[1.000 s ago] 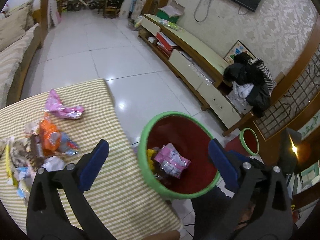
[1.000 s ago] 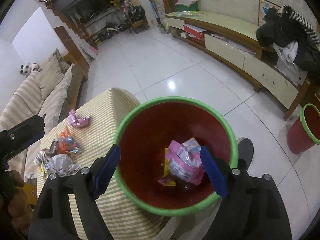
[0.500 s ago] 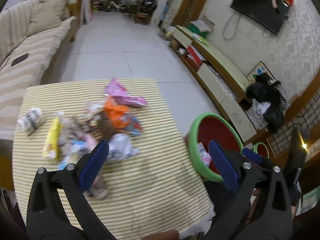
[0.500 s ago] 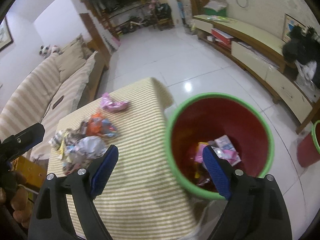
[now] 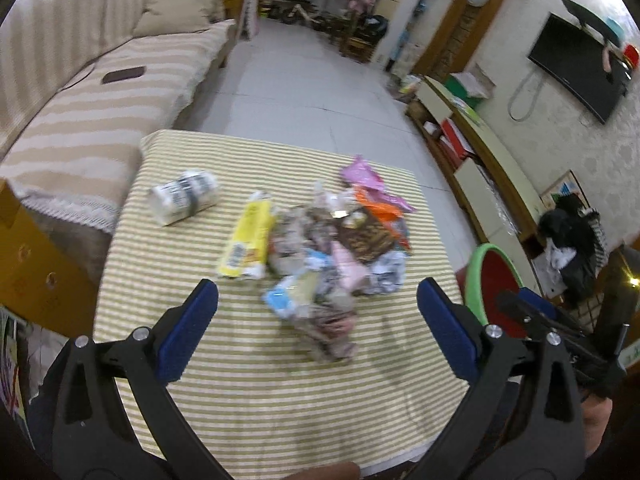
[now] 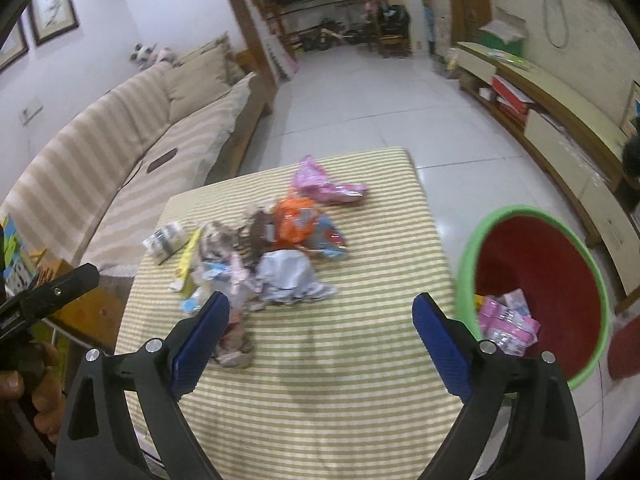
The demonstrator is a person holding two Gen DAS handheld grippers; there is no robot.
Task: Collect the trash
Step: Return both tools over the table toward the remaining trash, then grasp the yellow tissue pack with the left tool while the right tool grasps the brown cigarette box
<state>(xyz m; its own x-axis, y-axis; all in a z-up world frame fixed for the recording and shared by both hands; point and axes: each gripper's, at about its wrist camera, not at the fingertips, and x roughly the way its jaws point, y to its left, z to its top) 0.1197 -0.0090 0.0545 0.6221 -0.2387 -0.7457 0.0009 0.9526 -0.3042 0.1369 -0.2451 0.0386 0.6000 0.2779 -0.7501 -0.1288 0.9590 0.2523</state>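
Observation:
A heap of crumpled wrappers (image 5: 332,248) (image 6: 264,248) lies in the middle of the striped table (image 5: 256,392) (image 6: 320,400). A yellow packet (image 5: 248,240) and a white roll (image 5: 184,198) lie to its left, a pink wrapper (image 6: 320,184) at the far side. The red bin with a green rim (image 6: 536,292) (image 5: 496,276) stands off the table's right edge and holds pink wrappers (image 6: 508,320). My left gripper (image 5: 318,308) hangs open over the table's near part with nothing between its fingers. My right gripper (image 6: 320,324) is still opening, empty, its jaws wide between heap and bin.
A striped sofa (image 5: 88,92) runs along the left. A low cabinet (image 5: 480,152) lines the right wall under a television (image 5: 576,64). A second small red bin (image 6: 624,344) stands beside the first. A brown box (image 5: 36,272) sits left of the table. White tiled floor (image 6: 368,100) lies beyond.
Both grippers have swung left from above the red bin to over the table. The trash heap now sits ahead of both, and the bin has slid to the right edge.

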